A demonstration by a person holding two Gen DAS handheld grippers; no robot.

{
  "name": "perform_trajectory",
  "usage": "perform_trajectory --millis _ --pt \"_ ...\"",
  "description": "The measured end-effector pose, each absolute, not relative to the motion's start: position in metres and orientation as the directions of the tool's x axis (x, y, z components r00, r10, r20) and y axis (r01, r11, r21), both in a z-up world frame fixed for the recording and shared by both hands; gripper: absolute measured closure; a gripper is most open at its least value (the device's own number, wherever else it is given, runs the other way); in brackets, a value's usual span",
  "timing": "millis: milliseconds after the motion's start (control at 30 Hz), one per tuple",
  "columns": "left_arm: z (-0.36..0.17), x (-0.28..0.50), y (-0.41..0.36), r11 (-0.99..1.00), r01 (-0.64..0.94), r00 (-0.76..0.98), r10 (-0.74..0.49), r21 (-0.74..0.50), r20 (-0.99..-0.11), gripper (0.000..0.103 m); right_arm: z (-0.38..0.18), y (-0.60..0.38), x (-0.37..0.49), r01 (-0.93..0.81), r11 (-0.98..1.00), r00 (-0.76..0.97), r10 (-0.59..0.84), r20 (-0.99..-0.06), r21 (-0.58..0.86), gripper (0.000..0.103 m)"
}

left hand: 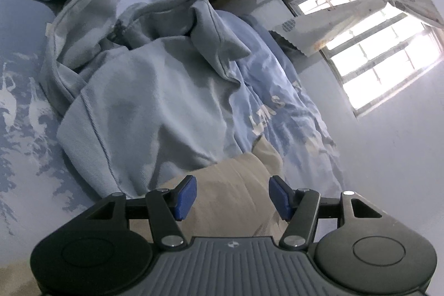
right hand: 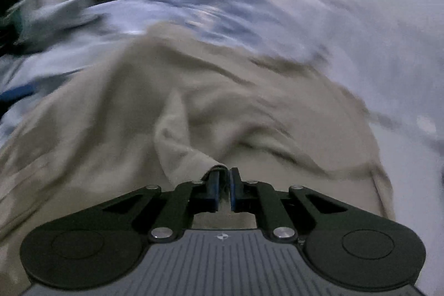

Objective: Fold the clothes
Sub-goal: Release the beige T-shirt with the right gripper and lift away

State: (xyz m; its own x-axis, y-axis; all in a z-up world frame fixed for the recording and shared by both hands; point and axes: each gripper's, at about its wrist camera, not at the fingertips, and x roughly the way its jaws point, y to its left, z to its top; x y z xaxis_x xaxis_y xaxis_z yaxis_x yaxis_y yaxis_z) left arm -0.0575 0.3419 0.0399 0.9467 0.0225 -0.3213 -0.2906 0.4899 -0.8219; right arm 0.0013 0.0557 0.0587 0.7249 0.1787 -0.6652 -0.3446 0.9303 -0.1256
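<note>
Fingers of the right gripper (right hand: 224, 185) pinch a fold of the beige garment (right hand: 194, 107), which lies rumpled on the bed (left hand: 22, 107); the left gripper (left hand: 232, 196) hovers spread above it (soft, light cloth, best held by hems).

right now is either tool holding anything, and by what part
Right tool is shut on a pinched fold of the beige cloth. Left tool is open, holding nothing.
</note>
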Motion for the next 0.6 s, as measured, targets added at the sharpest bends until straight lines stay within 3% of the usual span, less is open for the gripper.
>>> perform_trajectory --millis 200,367,433,600 --pt "0.040 -0.053 0.334 0.499 -0.281 0.947 0.005 -0.820 -0.322 0.046 0.059 0.029 -0.002 -0.349 0.920 0.729 0.147 -0.668 -0.179 0.092" --pt "0.040 -0.050 0.327 0.511 -0.269 0.946 -0.017 -0.816 -0.322 0.046 0.065 0.038 -0.014 -0.483 0.847 0.719 0.238 -0.653 -0.223 0.070" --pt "0.040 -0.049 0.325 0.518 -0.263 0.947 -0.023 -0.814 -0.321 0.046 0.064 0.041 -0.010 -0.511 0.828 0.711 0.255 -0.655 -0.231 0.069" --pt "0.039 -0.049 0.324 0.520 -0.262 0.946 -0.027 -0.813 -0.322 0.046 0.055 0.015 0.031 -0.475 0.880 0.651 0.354 -0.672 0.003 0.069"
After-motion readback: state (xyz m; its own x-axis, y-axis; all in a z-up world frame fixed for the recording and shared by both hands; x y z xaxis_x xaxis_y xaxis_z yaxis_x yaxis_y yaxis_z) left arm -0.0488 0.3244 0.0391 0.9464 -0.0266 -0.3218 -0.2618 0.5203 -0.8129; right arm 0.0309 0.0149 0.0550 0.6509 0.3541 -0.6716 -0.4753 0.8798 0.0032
